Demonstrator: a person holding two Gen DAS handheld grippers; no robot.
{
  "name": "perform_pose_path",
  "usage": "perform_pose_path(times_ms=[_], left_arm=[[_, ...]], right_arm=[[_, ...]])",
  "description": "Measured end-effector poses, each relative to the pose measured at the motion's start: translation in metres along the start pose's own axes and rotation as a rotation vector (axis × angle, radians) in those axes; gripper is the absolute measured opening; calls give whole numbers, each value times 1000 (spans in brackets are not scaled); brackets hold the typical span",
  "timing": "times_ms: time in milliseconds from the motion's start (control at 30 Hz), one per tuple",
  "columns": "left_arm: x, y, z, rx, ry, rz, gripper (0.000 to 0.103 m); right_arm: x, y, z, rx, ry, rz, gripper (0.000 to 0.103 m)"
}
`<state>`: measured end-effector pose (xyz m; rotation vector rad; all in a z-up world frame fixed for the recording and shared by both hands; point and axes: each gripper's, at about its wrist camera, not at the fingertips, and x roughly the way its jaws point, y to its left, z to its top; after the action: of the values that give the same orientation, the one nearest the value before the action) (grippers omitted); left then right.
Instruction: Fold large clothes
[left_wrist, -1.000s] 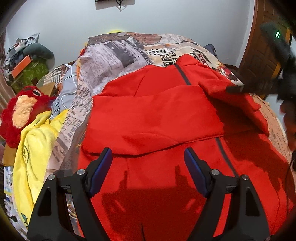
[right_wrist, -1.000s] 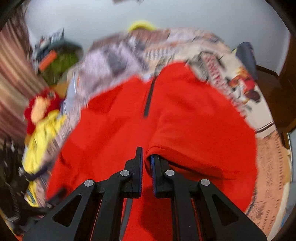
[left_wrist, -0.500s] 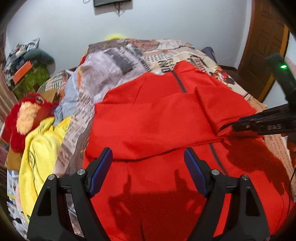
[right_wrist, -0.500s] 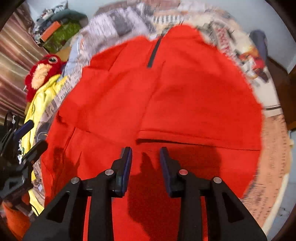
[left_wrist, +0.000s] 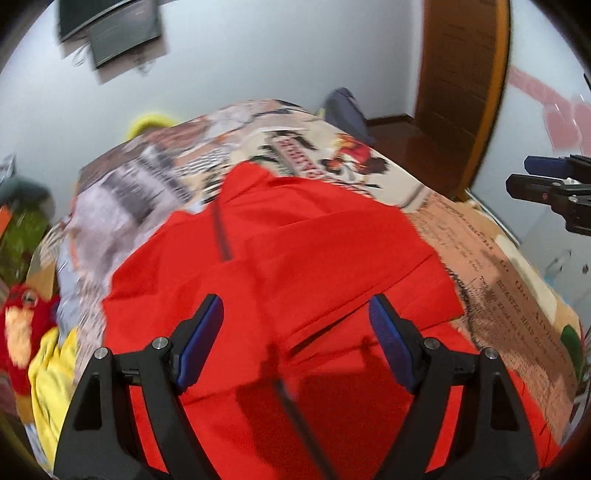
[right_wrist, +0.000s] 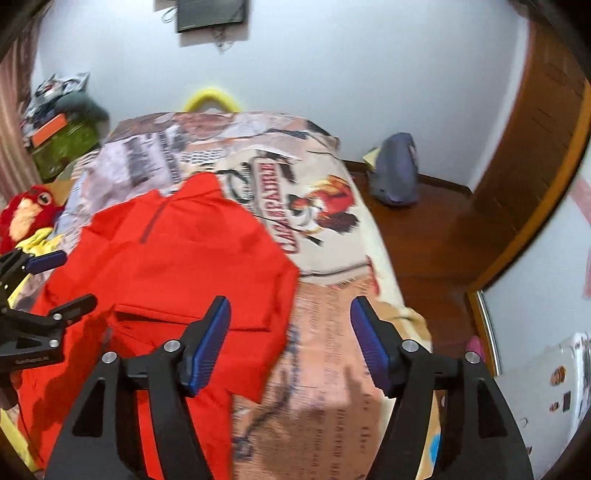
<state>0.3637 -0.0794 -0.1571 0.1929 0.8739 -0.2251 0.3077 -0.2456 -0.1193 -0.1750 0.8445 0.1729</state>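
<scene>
The near end of the red fabric garment (left_wrist: 295, 266) runs behind the left gripper's black arms and off the bottom edge of the left wrist view; motion blur smears its folds and dark zip line. In the right wrist view the garment's left part is cut by the frame edge. The red plush toy with a cream face (right_wrist: 26, 218), left of the garment, is cropped there too. Print on the newspaper-patterned bed sheet (right_wrist: 332, 387) beside the garment is too blurred to read.

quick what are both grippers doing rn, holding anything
Left gripper: open, empty, above the red jacket.
Right gripper: open, empty, over the jacket's edge on the bed.
</scene>
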Motion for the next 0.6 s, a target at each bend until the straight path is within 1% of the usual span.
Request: perform_pose_path(times_ms=[67, 200, 267, 367, 433, 533, 600], left_arm=[[18, -21, 11, 44, 17, -21, 81], [49, -51, 21, 85, 71, -76, 81], [69, -61, 25, 93, 118, -122, 81], [101, -75, 26, 95, 201, -183, 80], [119, -81, 26, 97, 237, -199, 79], [138, -88, 27, 91, 258, -218, 78], [143, -91, 29, 88, 239, -213, 77]], right_arm=[[11, -11, -9, 25, 26, 1, 65], [37, -26, -27, 59, 98, -2, 65], [55, -30, -37, 76, 143, 11, 65], [70, -40, -51, 89, 192, 26, 65], [79, -41, -57, 87, 214, 22, 65], [90, -41, -62, 87, 235, 29, 65], [95, -40, -65, 87, 248, 35, 65]])
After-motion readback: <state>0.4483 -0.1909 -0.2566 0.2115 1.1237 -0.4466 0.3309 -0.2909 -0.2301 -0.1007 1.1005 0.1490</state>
